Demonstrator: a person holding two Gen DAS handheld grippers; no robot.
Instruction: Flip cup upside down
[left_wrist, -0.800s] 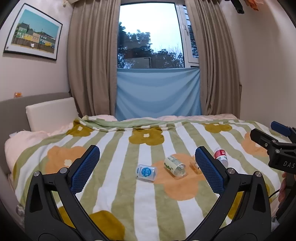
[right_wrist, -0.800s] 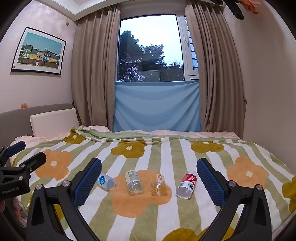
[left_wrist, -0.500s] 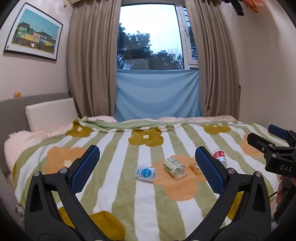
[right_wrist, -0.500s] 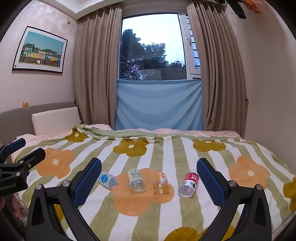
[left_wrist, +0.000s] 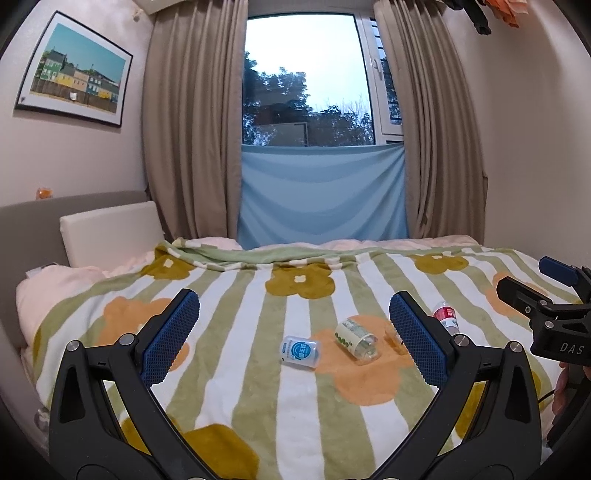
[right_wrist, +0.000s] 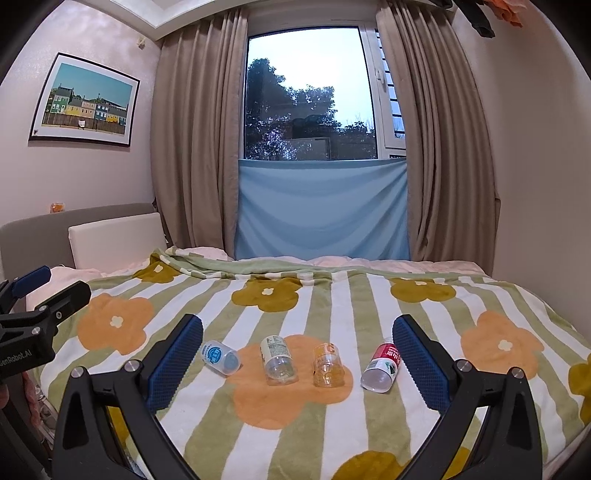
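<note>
Bedroom light falls flat on a striped blanket (right_wrist: 369, 435) with printed flowers, spread over a soft bed below a curtained window (right_wrist: 310, 96); four small clear plastic cups lie in a row on it, well ahead of both tools. From the right wrist view they read, left to right: the blue-label cup (right_wrist: 219, 357) on its side, the green-label cup (right_wrist: 277, 360) on its side with its mouth toward the camera, the orange-print cup (right_wrist: 327, 365), which seems to stand upright though I cannot tell for sure, and the red-label cup (right_wrist: 381, 365) on its side. Right gripper (right_wrist: 297, 363) hangs spread wide and empty above the near edge of the bed; left gripper (left_wrist: 295, 345) likewise gapes wide with nothing between its pads. These cups look thin-walled, light and slick; they would likely dent under a hard squeeze and skate or roll on the plush pile. My judgement is to take one across its mid-wall, on the label band where there is some friction, with a gentle close; the soft bedding gives, so setting it rim-down calls for a level, slow release.
</note>
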